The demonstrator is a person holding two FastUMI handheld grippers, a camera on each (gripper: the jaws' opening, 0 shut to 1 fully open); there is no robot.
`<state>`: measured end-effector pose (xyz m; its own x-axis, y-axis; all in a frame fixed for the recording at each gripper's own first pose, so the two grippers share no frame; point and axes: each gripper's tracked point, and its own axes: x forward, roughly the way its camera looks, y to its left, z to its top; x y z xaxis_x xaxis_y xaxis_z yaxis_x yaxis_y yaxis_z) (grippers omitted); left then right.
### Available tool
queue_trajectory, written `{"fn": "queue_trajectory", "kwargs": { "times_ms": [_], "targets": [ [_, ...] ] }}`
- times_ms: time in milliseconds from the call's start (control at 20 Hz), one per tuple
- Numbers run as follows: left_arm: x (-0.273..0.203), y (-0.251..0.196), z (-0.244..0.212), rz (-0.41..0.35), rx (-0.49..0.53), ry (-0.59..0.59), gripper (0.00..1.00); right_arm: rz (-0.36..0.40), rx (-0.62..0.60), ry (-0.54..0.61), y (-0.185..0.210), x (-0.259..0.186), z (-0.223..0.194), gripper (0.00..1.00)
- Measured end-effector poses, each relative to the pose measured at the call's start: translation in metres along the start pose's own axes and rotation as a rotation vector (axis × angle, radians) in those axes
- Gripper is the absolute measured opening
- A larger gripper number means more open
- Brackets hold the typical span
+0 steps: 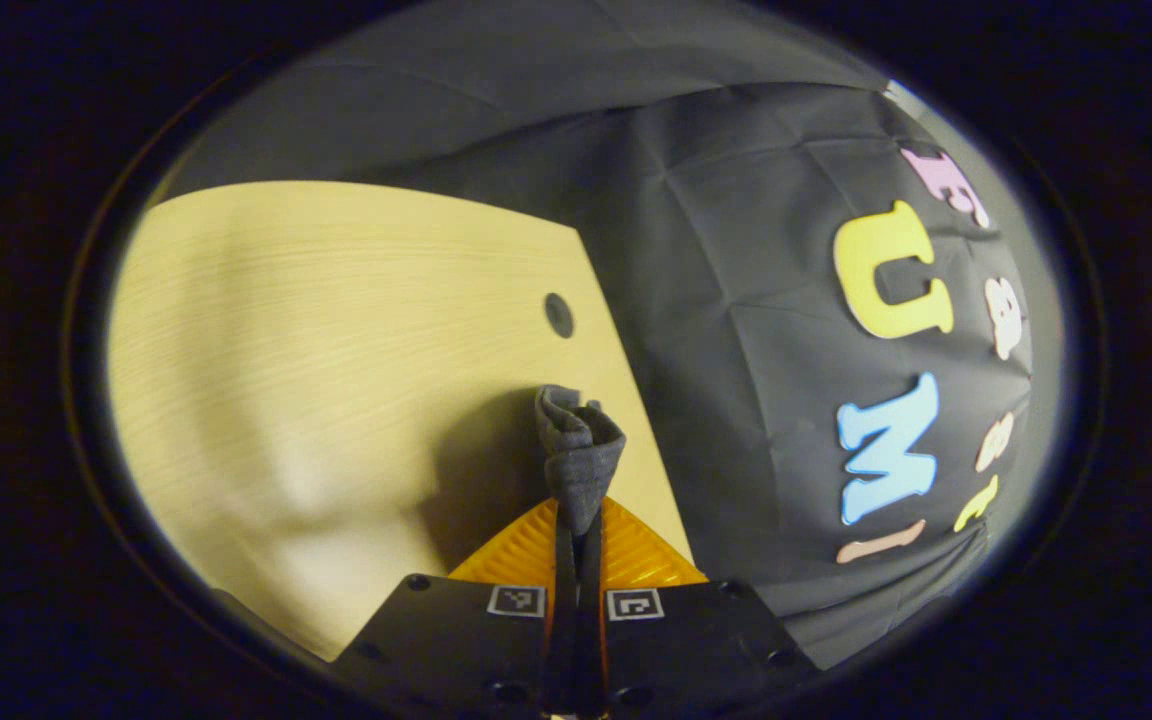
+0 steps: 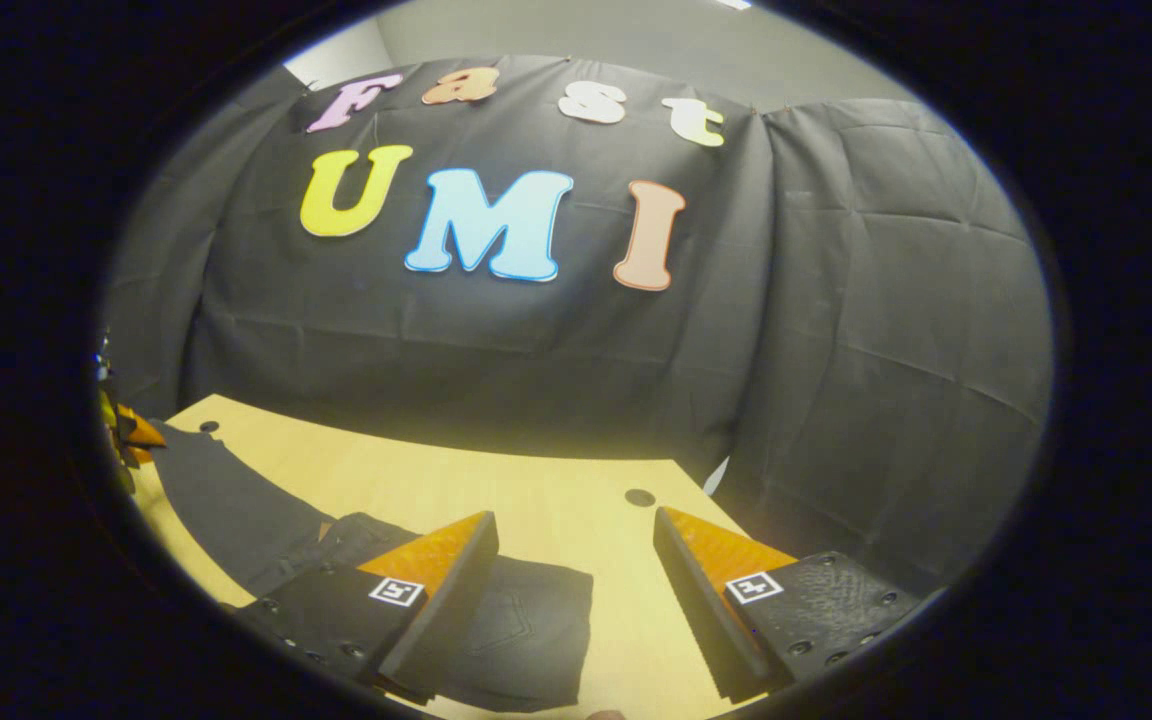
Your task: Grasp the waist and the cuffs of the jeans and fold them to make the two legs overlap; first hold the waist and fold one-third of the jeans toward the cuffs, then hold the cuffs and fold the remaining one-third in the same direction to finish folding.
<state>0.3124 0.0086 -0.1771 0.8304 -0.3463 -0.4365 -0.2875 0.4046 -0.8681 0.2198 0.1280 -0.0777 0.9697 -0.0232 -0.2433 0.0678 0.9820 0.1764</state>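
1. Left gripper [image 1: 577,520]: jaws pressed together, pinching a bunched wad of dark denim, prob. a cuff end of the jeans [image 1: 579,455], lifted off the table [image 1: 336,350].
2. Right gripper [image 2: 576,590]: jaws spread wide, nothing between them, hovering over the waist end.
3. Jeans [image 2: 526,620] lie on the table's left part in the right gripper view; leg runs toward the far left gripper [image 2: 131,432].
4. Progress, my guess: early. Thirds folds not yet done; can't tell if legs overlap.
5. Surroundings: table hole [image 2: 639,497] nearby, wall cloth behind. Nothing blocking.
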Motion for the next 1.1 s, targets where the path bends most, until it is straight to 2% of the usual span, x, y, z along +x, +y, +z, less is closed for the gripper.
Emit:
{"fn": "queue_trajectory", "kwargs": {
  "times_ms": [100, 300, 600, 850, 1100],
  "targets": [
    [-0.006, -0.056, -0.018, -0.063, 0.049, 0.001, 0.08, 0.0, -0.012, -0.031, -0.014, -0.004, 0.008, 0.93],
    [-0.031, -0.142, -0.071, -0.167, 0.147, -0.004, 0.09, 0.05, -0.008, -0.077, -0.038, -0.006, 0.02, 0.93],
    [-0.06, -0.229, -0.2, -0.246, 0.226, 0.023, 0.08, 0.149, 0.004, -0.093, -0.077, -0.007, 0.017, 0.94],
    [-0.073, -0.263, -0.327, -0.249, 0.272, 0.077, 0.08, 0.222, 0.016, -0.091, -0.107, -0.01, 0.008, 0.93],
    [-0.062, -0.234, -0.459, -0.154, 0.411, 0.224, 0.08, 0.227, 0.051, -0.074, -0.128, -0.017, -0.007, 0.93]
  ]
}}
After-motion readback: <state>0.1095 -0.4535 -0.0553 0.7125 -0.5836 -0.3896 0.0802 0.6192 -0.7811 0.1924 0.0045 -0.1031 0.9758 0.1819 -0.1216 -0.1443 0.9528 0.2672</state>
